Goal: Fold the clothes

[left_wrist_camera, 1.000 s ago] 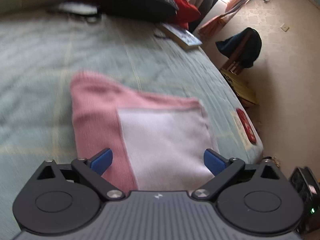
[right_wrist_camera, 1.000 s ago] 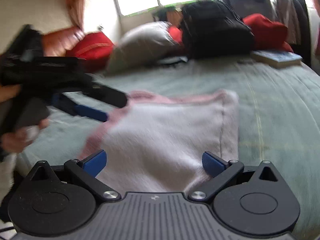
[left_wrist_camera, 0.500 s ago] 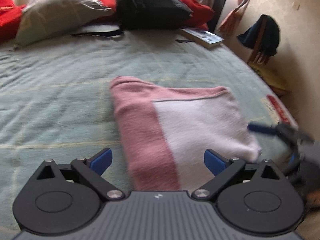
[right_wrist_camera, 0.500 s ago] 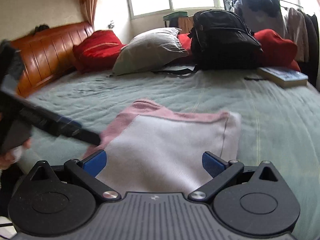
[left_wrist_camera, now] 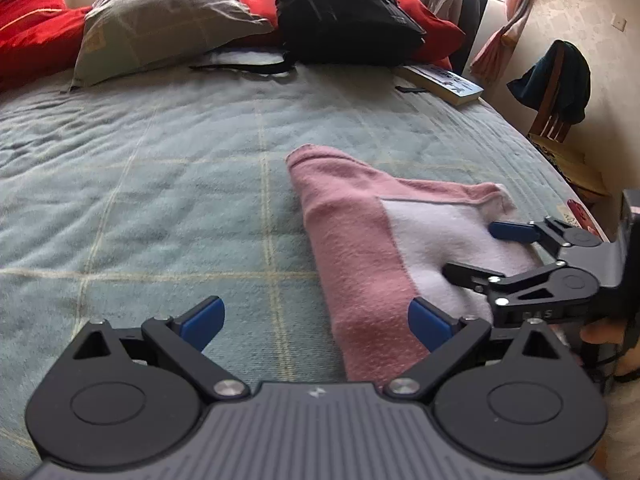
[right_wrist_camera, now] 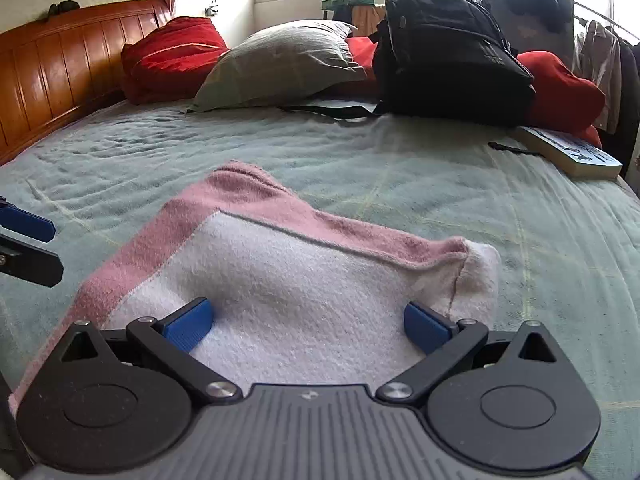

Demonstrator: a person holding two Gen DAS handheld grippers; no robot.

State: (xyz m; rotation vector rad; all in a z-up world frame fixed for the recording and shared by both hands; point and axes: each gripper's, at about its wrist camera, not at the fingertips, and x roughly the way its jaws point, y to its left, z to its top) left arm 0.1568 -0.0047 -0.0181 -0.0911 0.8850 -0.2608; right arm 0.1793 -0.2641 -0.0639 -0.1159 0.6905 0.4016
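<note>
A folded pink and white cloth [left_wrist_camera: 372,240] lies flat on the green checked bed [left_wrist_camera: 160,200], its pink band along the edge nearer the headboard [right_wrist_camera: 48,64] and across the far edge, its white panel filling the rest. The right claw [right_wrist_camera: 308,326] hovers low over the white panel with its blue-tipped fingers [right_wrist_camera: 186,324] spread wide apart, released and gripping nothing; from the left wrist view its fingers reach in over the cloth's outer white edge. The left claw [left_wrist_camera: 316,322] is likewise released, fingers splayed, one blue pad above the bare bed beside the cloth and the other over the cloth's near pink end. Beyond the cloth, at the far side of the bed, rest a grey pillow [left_wrist_camera: 160,16], red cushions [right_wrist_camera: 172,56], a black backpack [right_wrist_camera: 448,56] and a book [right_wrist_camera: 572,152].
</note>
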